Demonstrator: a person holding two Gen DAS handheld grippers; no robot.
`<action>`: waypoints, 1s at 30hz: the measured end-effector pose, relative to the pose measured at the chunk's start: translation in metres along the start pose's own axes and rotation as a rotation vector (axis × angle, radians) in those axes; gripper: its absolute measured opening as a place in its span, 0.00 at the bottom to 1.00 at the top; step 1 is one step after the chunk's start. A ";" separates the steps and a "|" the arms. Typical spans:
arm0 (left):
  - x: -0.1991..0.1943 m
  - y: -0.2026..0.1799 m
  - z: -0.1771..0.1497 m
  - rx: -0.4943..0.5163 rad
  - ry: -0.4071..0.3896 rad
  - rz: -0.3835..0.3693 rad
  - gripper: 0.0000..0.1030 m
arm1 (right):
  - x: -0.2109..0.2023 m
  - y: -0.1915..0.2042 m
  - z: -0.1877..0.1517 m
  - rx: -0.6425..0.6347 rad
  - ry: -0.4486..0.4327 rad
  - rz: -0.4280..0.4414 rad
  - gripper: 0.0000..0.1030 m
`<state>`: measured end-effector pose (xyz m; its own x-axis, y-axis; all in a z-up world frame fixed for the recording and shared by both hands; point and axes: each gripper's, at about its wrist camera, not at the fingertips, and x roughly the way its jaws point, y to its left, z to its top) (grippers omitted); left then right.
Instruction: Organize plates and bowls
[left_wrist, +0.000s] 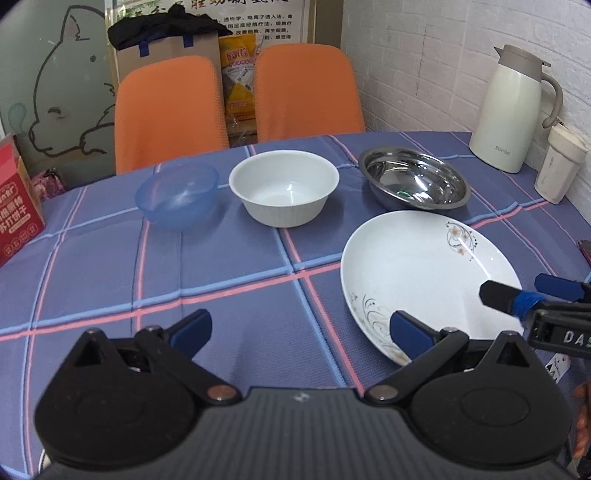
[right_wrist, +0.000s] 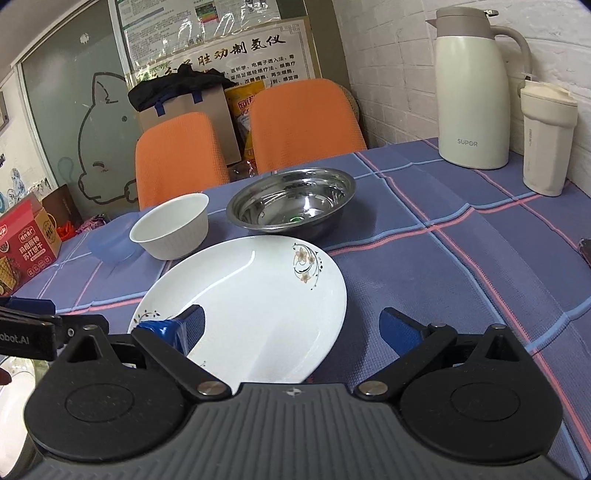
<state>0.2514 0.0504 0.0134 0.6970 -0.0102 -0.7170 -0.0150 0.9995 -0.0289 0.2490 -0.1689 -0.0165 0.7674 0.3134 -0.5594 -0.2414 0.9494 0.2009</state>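
**Both grippers spread over the flowered plate**

Across the checked tablecloth (left_wrist: 236, 280) stand three bowls in a row toward the far edge of the table: a blue plastic bowl (left_wrist: 177, 195) nearest the left side, a white bowl (left_wrist: 283, 192) in the middle, and a steel bowl (left_wrist: 413, 182) toward the right. Nearer than the steel bowl, and just beside it, lies a white plate (left_wrist: 421, 273) with flower prints on its rim; the right wrist view shows the plate (right_wrist: 251, 306) sitting close in front of the white bowl (right_wrist: 171, 230) and the steel bowl (right_wrist: 291, 205).

The left gripper (left_wrist: 301, 330) hangs over the near part of the cloth with its jaws spread wide, holding nothing; its right fingertip overlaps the plate's near-left rim in the picture, though contact cannot be told. The right gripper (right_wrist: 295, 325) is likewise spread, empty, with the plate's near edge between its fingers (right_wrist: 397, 328). From the left wrist view, the right gripper (left_wrist: 517, 291) reaches in over the plate from the right side.

At the far right corner stand a cream thermos jug (right_wrist: 471, 92) and a pale tumbler (right_wrist: 546, 136). Two orange chairs (left_wrist: 236, 99) face the far edge, and a red carton (left_wrist: 18, 206) stands at the left edge.
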 end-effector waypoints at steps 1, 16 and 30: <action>0.004 0.000 0.005 -0.001 0.009 -0.029 0.99 | 0.004 0.000 0.000 -0.001 0.009 -0.004 0.86; 0.091 -0.021 0.033 -0.040 0.167 -0.137 0.98 | 0.037 0.007 0.000 -0.070 0.091 -0.036 0.86; 0.085 -0.041 0.027 0.032 0.133 -0.123 0.74 | 0.041 0.030 -0.007 -0.142 0.068 -0.050 0.89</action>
<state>0.3306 0.0099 -0.0281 0.5912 -0.1346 -0.7952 0.0892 0.9908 -0.1014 0.2689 -0.1276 -0.0386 0.7400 0.2617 -0.6196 -0.2891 0.9555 0.0582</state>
